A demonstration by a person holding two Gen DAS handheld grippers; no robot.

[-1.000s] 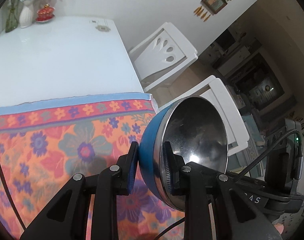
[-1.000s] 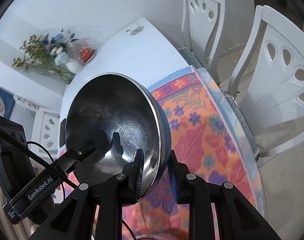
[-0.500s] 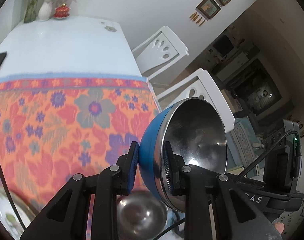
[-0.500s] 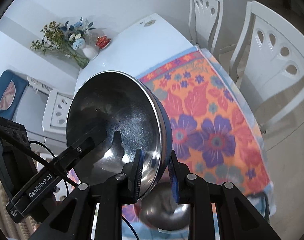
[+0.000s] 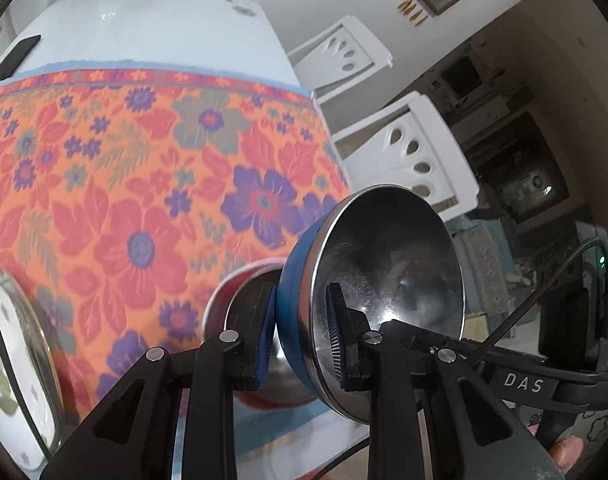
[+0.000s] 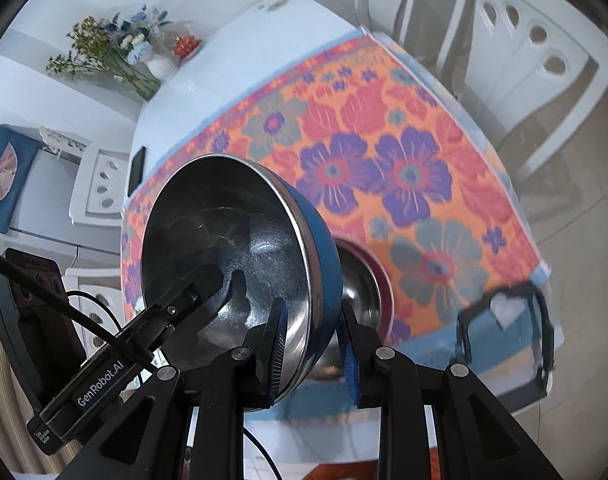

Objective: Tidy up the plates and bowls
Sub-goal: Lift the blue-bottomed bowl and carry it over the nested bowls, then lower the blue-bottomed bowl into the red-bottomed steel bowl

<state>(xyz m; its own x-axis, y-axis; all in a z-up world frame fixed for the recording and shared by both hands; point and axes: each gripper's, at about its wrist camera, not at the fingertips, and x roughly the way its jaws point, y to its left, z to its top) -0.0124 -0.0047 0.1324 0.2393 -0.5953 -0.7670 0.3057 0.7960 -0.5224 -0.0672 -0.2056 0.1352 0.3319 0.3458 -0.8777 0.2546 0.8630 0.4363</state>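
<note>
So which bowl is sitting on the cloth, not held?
The red-walled steel bowl rests on the floral cloth, free. Each tongs clamps a blue-walled bowl by its rim.

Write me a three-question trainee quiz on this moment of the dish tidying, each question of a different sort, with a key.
1. True or false: the left gripper and the right gripper both grip the rim of one blue-sided steel bowl.
2. Multiple choice: what lies on the orange floral tablecloth directly behind the held bowl? A) a glass jug B) a red-sided steel bowl C) a wooden spoon
3. Fill in: at the left edge of the left wrist view lies a white ______ with a leaf pattern.

Key: 1 true, each with one jaw inside the rim and one outside; 2 B; 3 plate.
</note>
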